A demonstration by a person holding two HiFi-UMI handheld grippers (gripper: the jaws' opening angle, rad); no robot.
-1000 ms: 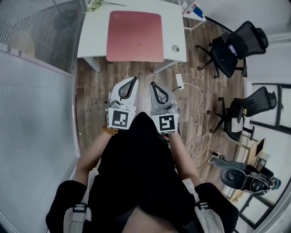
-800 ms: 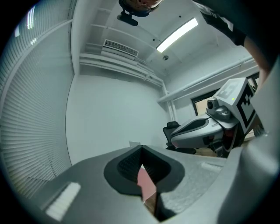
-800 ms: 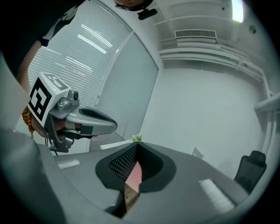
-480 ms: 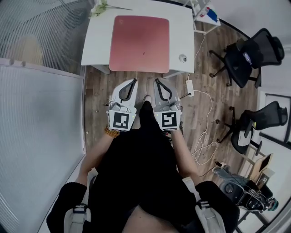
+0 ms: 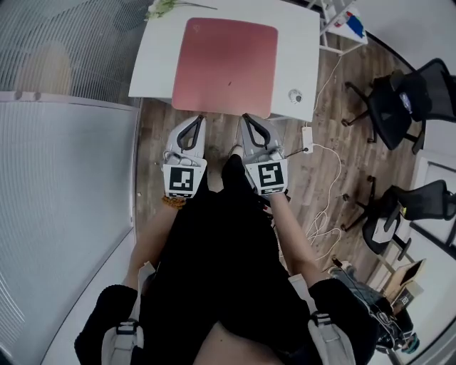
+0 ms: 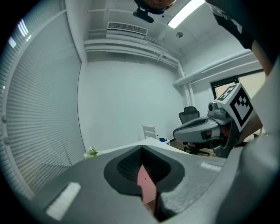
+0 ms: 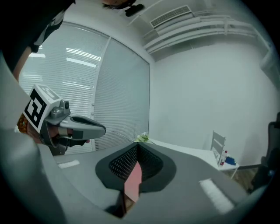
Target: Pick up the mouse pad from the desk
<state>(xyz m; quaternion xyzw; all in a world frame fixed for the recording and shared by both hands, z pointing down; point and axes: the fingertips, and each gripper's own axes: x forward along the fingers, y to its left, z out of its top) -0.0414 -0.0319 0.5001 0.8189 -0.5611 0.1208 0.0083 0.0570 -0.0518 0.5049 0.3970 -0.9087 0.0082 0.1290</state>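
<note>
The pink mouse pad (image 5: 226, 65) lies flat on the white desk (image 5: 296, 50) at the top of the head view. Both grippers are held side by side over the wooden floor, pointing at the desk's near edge. My left gripper (image 5: 194, 118) is shut and empty, its tips just short of the edge. My right gripper (image 5: 246, 117) is likewise shut and empty. In the left gripper view a pink sliver of the pad (image 6: 146, 186) shows behind the closed tips (image 6: 142, 149). The right gripper view shows the same pink sliver (image 7: 132, 181).
A small round white object (image 5: 295, 95) sits on the desk right of the pad, and a green plant (image 5: 162, 7) at its far left corner. A power strip (image 5: 308, 139) with cable lies on the floor. Black office chairs (image 5: 392, 100) stand right, a blinds-covered partition (image 5: 64, 157) left.
Both grippers have moved forward toward the desk, so their tips now reach its near edge. The desk and pad appear closer and larger. Both stay shut.
</note>
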